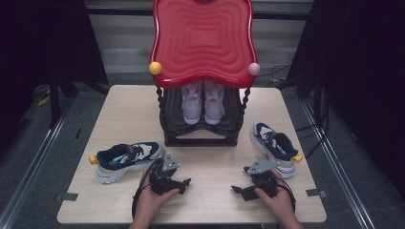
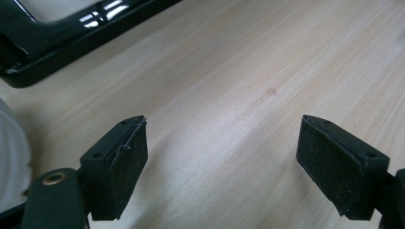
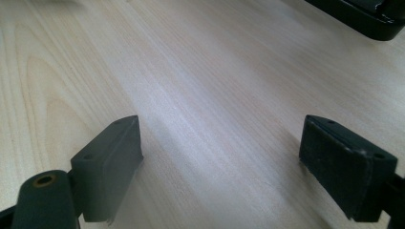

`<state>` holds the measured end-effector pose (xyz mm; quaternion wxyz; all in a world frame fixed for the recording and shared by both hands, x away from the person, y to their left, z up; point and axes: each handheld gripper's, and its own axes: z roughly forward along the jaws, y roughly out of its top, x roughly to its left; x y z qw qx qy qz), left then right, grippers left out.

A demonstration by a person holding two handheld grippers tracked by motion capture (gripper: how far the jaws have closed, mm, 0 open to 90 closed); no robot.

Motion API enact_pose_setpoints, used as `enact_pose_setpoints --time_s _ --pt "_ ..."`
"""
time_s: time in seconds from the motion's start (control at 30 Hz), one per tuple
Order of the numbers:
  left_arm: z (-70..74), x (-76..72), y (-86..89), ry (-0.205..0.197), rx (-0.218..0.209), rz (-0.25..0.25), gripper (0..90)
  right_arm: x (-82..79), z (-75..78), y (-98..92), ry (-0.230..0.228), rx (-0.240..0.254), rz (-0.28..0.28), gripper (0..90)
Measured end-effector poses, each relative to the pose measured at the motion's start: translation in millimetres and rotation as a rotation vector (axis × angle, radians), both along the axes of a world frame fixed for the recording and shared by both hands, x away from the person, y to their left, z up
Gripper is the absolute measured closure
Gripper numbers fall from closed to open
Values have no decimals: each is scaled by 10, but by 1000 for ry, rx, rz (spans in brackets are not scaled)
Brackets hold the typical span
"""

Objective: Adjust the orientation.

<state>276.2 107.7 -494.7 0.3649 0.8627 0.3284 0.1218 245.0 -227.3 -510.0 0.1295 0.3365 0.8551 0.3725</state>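
1. Black pads of the left hand-held gripper [image 1: 184,183] stand wide apart with nothing between them, just above bare pale wood; the right hand-held gripper [image 1: 237,190] is spread just as wide and equally empty.
2. Both rest low over the near edge of the counter [image 1: 210,200], their jaws pointing toward each other across the gap between them.
3. Just to the left of the left hand-held gripper lies the navy-and-white sneaker [image 1: 126,160], on its sole, untouched.
4. Just beyond the right hand-held gripper, toward the right edge, sits the second navy sneaker [image 1: 275,147], also apart from any jaw.
5. Farther on, between and beyond both grippers, stands the black rack [image 1: 200,136] with a red top [image 1: 203,38]; a pair of pale purple shoes [image 1: 203,102] already sits on its lower shelf.
6. My judgement: shelving the navy pair looks like the work in hand, and it is barely started, with neither shoe gripped or lifted and both pick-ups and placements left.
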Motion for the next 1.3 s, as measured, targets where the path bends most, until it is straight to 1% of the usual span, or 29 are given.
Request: enact_pose_setpoints --time_s 0.1,0.17,0.2,0.3,0.33,0.43,0.47,0.53,0.57,0.63,0.67,0.8,0.83,0.87,0.97,1.03,1.17,1.2,1.23,1.3 --pt "63 15 28 -3 8 -5 179 1 -1 0 1 3 2 138" --pt "77 18 37 1 4 -4 179 1 -1 0 1 3 2 138" --pt "97 29 61 15 0 -3 180 1 -1 0 1 3 1 139" --pt "137 42 112 18 29 -9 180 1 -1 0 1 3 2 138" --pt "147 43 121 22 29 -7 180 1 -1 0 1 3 2 139" --pt "196 55 174 14 21 1 181 1 -1 0 1 3 2 138" --pt "219 60 197 14 27 0 180 1 -1 0 1 3 2 138" --pt "249 68 231 16 23 5 182 1 -1 0 3 4 2 138" --pt "270 73 251 16 29 6 182 1 -1 -1 4 5 2 137" --pt "286 79 270 17 28 4 183 1 -2 0 4 6 3 137" --pt "321 93 307 27 27 4 184 1 -1 0 4 5 2 137" --pt "375 110 347 31 37 8 185 1 -1 -1 5 5 3 136" --pt "380 113 351 37 30 10 185 1 -1 -1 5 5 3 136" --pt "403 125 364 35 41 4 185 1 -1 -1 5 5 3 136" --pt "462 145 398 33 52 9 185 2 -1 -1 5 5 3 135" --pt "504 161 431 23 56 14 186 2 -2 -1 4 5 3 135" --pt "573 196 519 20 44 27 187 2 -1 -1 5 5 3 135" --pt "595 201 542 19 42 34 188 2 -1 -1 5 5 3 134" --pt "613 207 559 10 49 35 191 2 -2 -1 4 5 4 135" --pt "654 219 595 11 44 35 190 2 -1 -1 5 5 3 134"
